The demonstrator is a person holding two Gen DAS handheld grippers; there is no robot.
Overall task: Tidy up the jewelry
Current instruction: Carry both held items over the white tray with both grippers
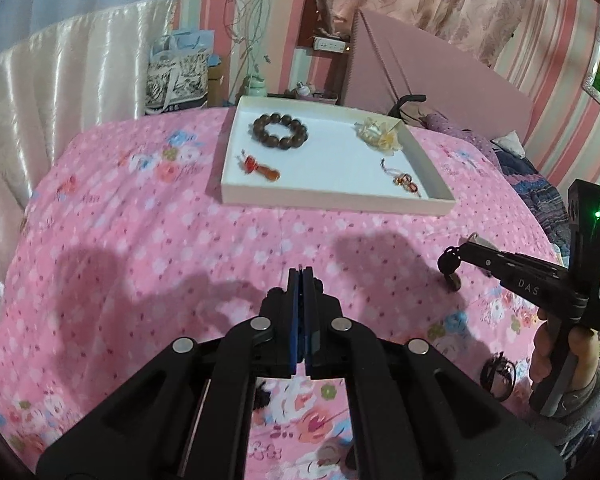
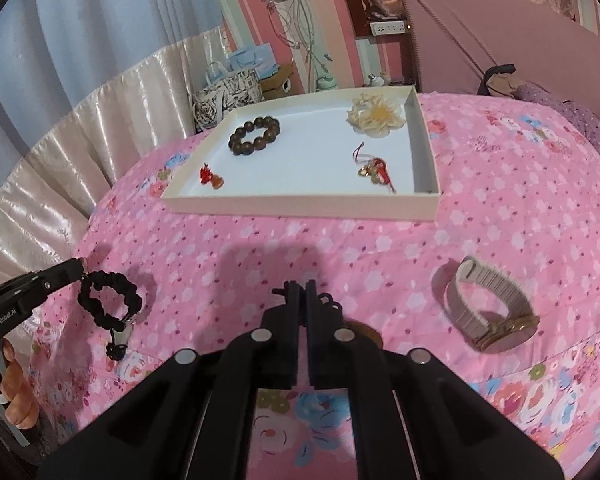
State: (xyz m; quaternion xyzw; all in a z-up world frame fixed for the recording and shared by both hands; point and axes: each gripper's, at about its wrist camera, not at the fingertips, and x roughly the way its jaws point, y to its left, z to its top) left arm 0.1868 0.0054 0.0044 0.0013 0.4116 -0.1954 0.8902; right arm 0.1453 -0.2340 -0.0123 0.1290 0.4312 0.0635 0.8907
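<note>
Black bracelet (image 2: 110,306) seemingly in left hand-held gripper (image 2: 82,266)

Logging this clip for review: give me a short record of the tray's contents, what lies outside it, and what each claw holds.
surface: pink floral bedspread
tray: white; holds bead bracelet, flower, red charm, gold charm
outside tray: watch, on the bedspread
left claw: shut on braided bracelet, which hangs from it
right claw: shut on dark cord with a brown pendant
</note>
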